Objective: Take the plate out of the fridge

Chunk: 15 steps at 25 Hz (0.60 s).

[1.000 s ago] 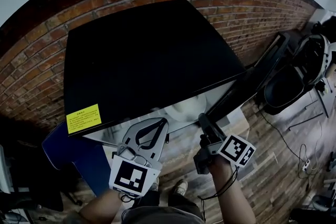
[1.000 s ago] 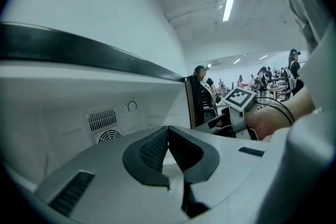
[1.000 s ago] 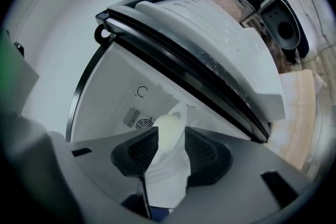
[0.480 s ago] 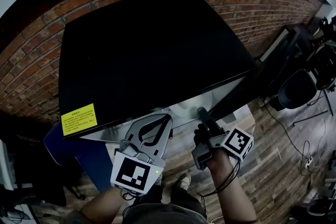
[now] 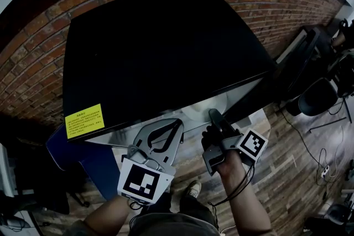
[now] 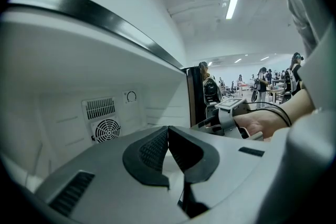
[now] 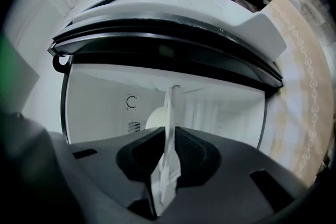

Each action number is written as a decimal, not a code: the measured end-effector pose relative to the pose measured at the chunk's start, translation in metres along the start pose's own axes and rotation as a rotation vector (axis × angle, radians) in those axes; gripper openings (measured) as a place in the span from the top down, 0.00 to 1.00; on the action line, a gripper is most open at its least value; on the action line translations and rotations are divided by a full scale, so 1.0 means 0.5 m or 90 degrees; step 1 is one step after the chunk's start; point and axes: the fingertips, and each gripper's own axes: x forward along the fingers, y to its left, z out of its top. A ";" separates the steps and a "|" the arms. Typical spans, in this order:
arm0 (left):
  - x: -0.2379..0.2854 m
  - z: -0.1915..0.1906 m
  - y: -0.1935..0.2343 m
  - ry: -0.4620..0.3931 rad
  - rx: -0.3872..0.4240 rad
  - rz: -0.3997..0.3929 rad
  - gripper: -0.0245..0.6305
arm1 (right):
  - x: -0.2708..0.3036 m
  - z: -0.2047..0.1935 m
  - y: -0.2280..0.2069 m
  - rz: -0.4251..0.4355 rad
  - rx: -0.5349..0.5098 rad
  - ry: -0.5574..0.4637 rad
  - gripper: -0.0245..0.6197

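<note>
A small black-topped fridge (image 5: 160, 52) stands against the brick wall with its door (image 5: 260, 91) swung open to the right. In the right gripper view a white plate (image 7: 170, 107) shows edge-on inside the white fridge interior. My right gripper (image 7: 169, 136) is turned on its side, and its jaws are closing with the pads against both faces of the plate's rim. In the head view the right gripper (image 5: 213, 116) reaches into the opening. My left gripper (image 5: 174, 123) hangs beside it in front of the opening. In its own view the left gripper (image 6: 168, 131) is shut, with nothing between the jaws.
A fan grille (image 6: 106, 128) and a dial (image 6: 131, 96) sit on the fridge's back wall. A yellow sticker (image 5: 83, 120) marks the fridge top's front left corner. A blue object (image 5: 72, 157) stands at the left, office chairs (image 5: 315, 99) and cables at the right on the wooden floor.
My right gripper has edged slightly further into the fridge opening. The left gripper has kept its place. The head view has shifted a little.
</note>
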 end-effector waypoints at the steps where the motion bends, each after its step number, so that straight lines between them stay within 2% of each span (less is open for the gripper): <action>1: -0.001 0.000 -0.002 0.000 -0.001 0.000 0.93 | 0.000 0.000 0.001 -0.002 0.004 -0.002 0.88; 6: -0.006 -0.001 -0.013 0.000 0.011 -0.004 0.93 | -0.003 -0.002 0.003 -0.026 0.039 -0.015 0.90; 15: -0.026 0.004 -0.017 -0.005 0.030 -0.001 0.94 | -0.027 -0.005 0.020 -0.036 0.045 -0.032 0.90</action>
